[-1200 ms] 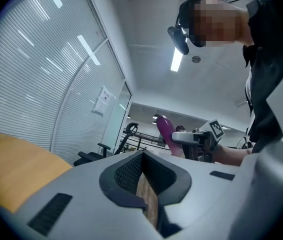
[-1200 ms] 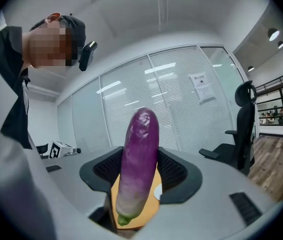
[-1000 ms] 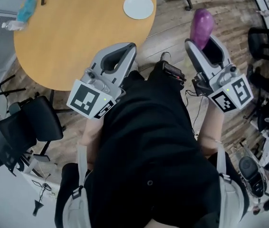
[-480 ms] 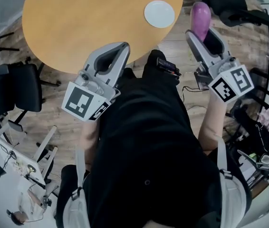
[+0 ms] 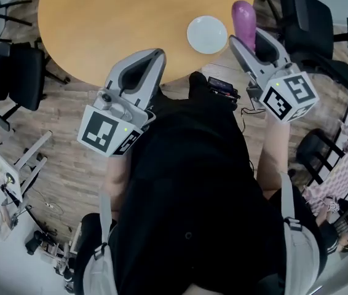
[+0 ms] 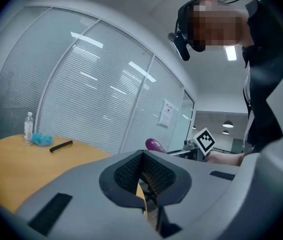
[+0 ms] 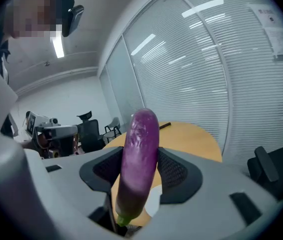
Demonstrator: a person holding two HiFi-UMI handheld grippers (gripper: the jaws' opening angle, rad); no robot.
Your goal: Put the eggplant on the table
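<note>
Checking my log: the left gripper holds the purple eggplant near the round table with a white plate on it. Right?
No: the right gripper holds the eggplant, as the right gripper view shows; the left gripper is shut on nothing. The table and plate are as you say.

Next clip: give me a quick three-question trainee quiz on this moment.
1. Fill in: the left tongs are shut and hold ____.
2. What grips the eggplant? A left tongs, B right tongs, C neither.
3. True or false: the eggplant lies on the table.
Key: 1 nothing; 2 B; 3 false, it is held in the air by the table's edge.
</note>
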